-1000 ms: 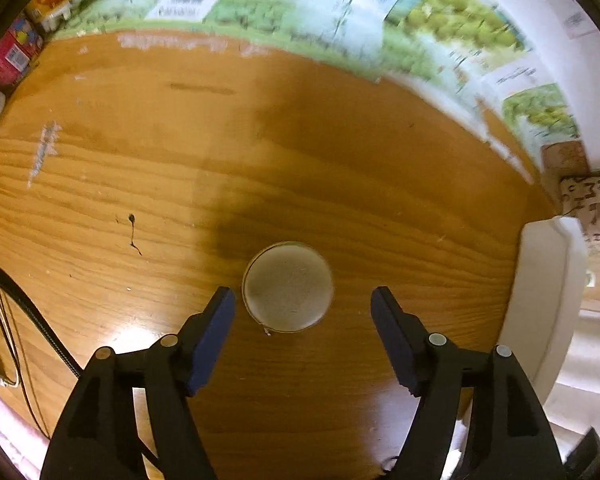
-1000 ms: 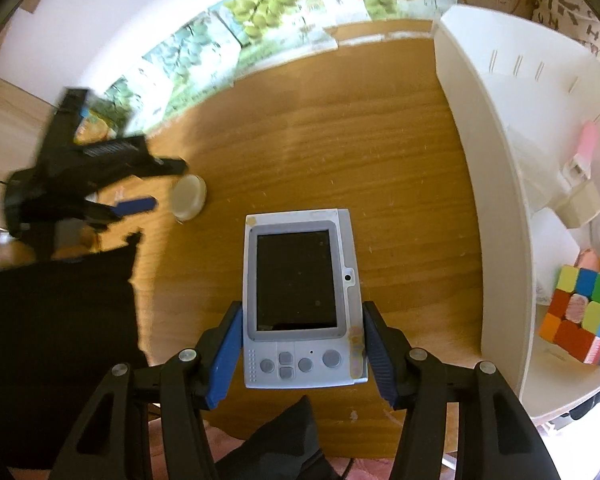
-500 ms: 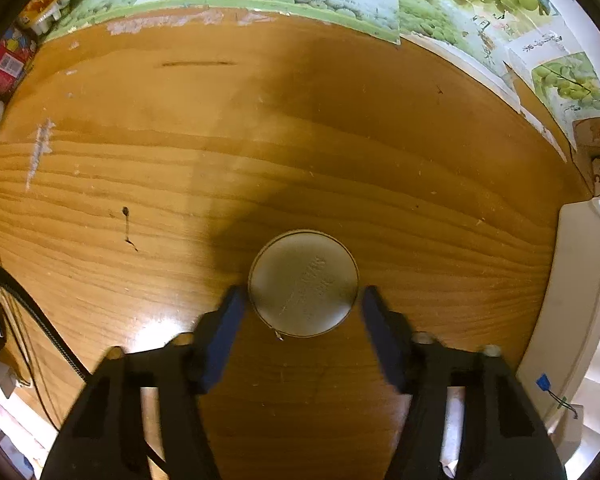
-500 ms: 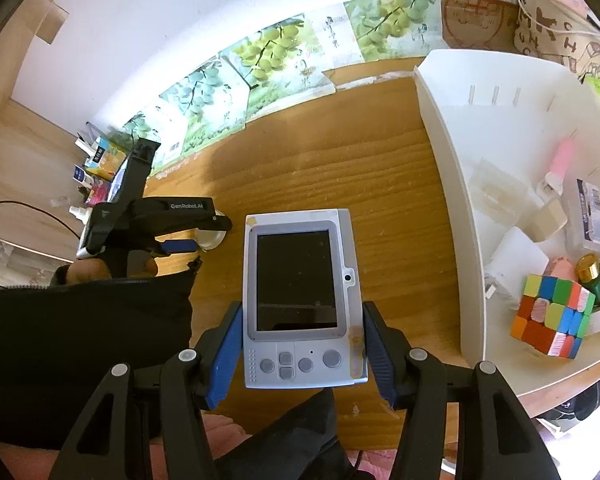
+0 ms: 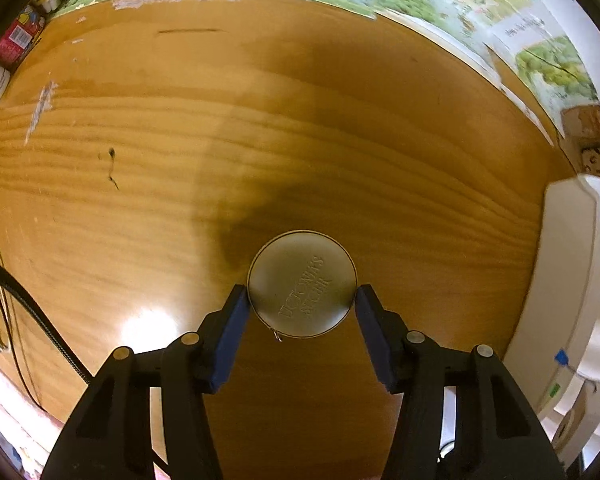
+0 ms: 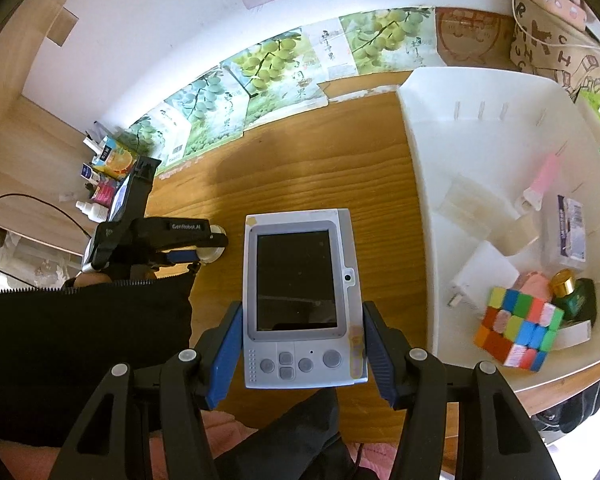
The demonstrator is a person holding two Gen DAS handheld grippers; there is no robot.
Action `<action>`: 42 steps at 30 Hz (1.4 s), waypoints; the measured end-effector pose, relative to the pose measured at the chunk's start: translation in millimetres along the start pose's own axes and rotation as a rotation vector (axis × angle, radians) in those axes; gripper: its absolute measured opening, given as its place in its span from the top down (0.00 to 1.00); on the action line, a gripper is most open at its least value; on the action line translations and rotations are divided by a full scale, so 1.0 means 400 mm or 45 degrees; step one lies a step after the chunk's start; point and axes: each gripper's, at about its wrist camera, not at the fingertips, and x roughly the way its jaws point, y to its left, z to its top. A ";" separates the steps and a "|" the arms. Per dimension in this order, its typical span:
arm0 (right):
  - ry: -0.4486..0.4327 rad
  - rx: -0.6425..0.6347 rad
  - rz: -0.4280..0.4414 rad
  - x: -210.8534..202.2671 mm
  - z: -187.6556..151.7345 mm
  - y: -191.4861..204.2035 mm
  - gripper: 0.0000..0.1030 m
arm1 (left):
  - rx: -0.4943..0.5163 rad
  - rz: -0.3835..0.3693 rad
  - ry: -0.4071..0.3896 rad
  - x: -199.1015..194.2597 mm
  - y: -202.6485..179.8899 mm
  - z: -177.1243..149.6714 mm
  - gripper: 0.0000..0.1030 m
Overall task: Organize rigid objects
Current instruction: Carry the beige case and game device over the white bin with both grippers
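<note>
A round grey-white case (image 5: 302,284) with embossed lettering sits between the blue pads of my left gripper (image 5: 302,300). Both pads touch its sides, so the gripper is shut on it just over the wooden table (image 5: 180,160). In the right wrist view the left gripper (image 6: 204,254) is at the left, and only a white sliver of the case (image 6: 218,246) shows. My right gripper (image 6: 303,316) is shut on a silver handheld device (image 6: 300,300) with a dark screen and buttons, held above the table.
A white tray (image 6: 416,200) stands at the right with a colour cube (image 6: 516,332), a green bottle (image 6: 572,296), a pink tube (image 6: 544,176) and small boxes. Grape-printed cartons (image 6: 268,68) line the back wall. A black sleeve (image 6: 80,340) fills the left. A cable (image 5: 28,304) runs along the table's left edge.
The left jaws closed from wide apart onto the round case. The right gripper rose with the device, so more of the tray and wall show.
</note>
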 end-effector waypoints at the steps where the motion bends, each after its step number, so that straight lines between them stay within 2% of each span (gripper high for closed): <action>1: 0.002 -0.006 0.000 -0.007 0.002 -0.007 0.44 | 0.002 -0.007 -0.001 -0.004 -0.009 -0.012 0.44; 12: 0.037 -0.071 0.005 -0.050 0.016 -0.122 0.44 | 0.105 -0.102 -0.104 -0.085 -0.177 -0.115 0.43; 21: 0.086 -0.140 -0.004 -0.070 0.043 -0.235 0.44 | 0.181 -0.216 -0.291 -0.164 -0.330 -0.156 0.43; 31: 0.121 -0.170 -0.043 -0.076 0.070 -0.359 0.44 | 0.266 -0.390 -0.507 -0.175 -0.502 -0.156 0.43; 37: 0.161 -0.179 -0.077 -0.064 0.097 -0.418 0.44 | 0.331 -0.513 -0.627 -0.182 -0.558 -0.186 0.43; 42: 0.205 -0.180 -0.104 -0.046 0.130 -0.461 0.44 | 0.401 -0.557 -0.665 -0.168 -0.618 -0.194 0.43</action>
